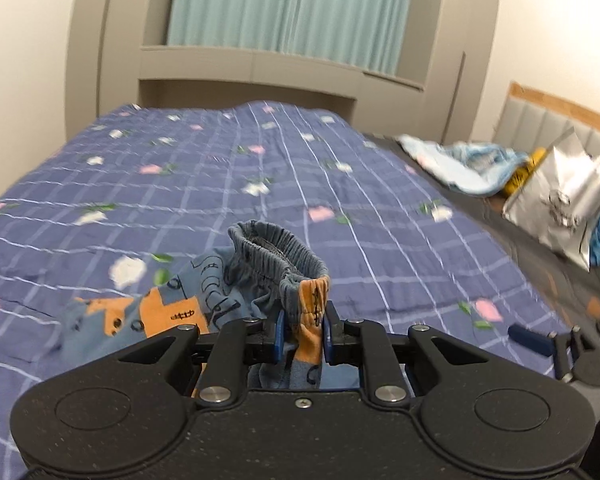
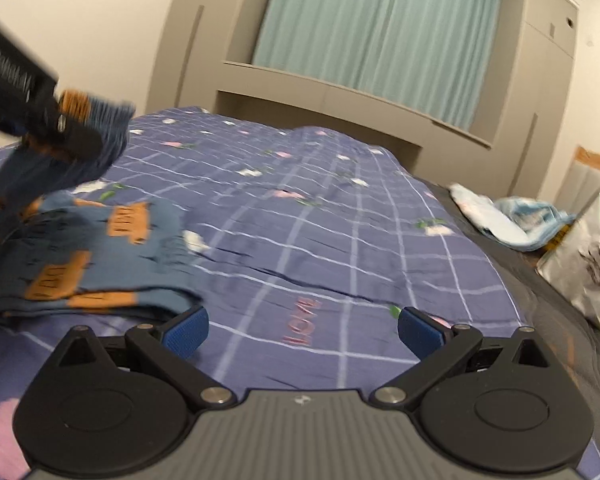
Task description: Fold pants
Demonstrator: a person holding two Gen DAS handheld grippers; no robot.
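Observation:
The pants (image 1: pixel 260 276) are small, blue with orange patches and black print, with a gathered elastic waistband. My left gripper (image 1: pixel 303 332) is shut on the waistband and holds it lifted above the bed; the rest of the pants hangs down to the left. In the right wrist view the pants (image 2: pixel 84 248) lie partly on the quilt at the left, with the left gripper (image 2: pixel 40 120) above them holding the waistband. My right gripper (image 2: pixel 302 330) is open and empty, low over the quilt, to the right of the pants; it also shows in the left wrist view (image 1: pixel 540 344).
The bed is covered by a blue checked quilt (image 1: pixel 260 168) with pink and white flowers. A light blue cloth pile (image 2: pixel 508 220) and a silver bag (image 2: pixel 588 264) lie at the bed's right side. A grey cabinet and teal curtain stand behind.

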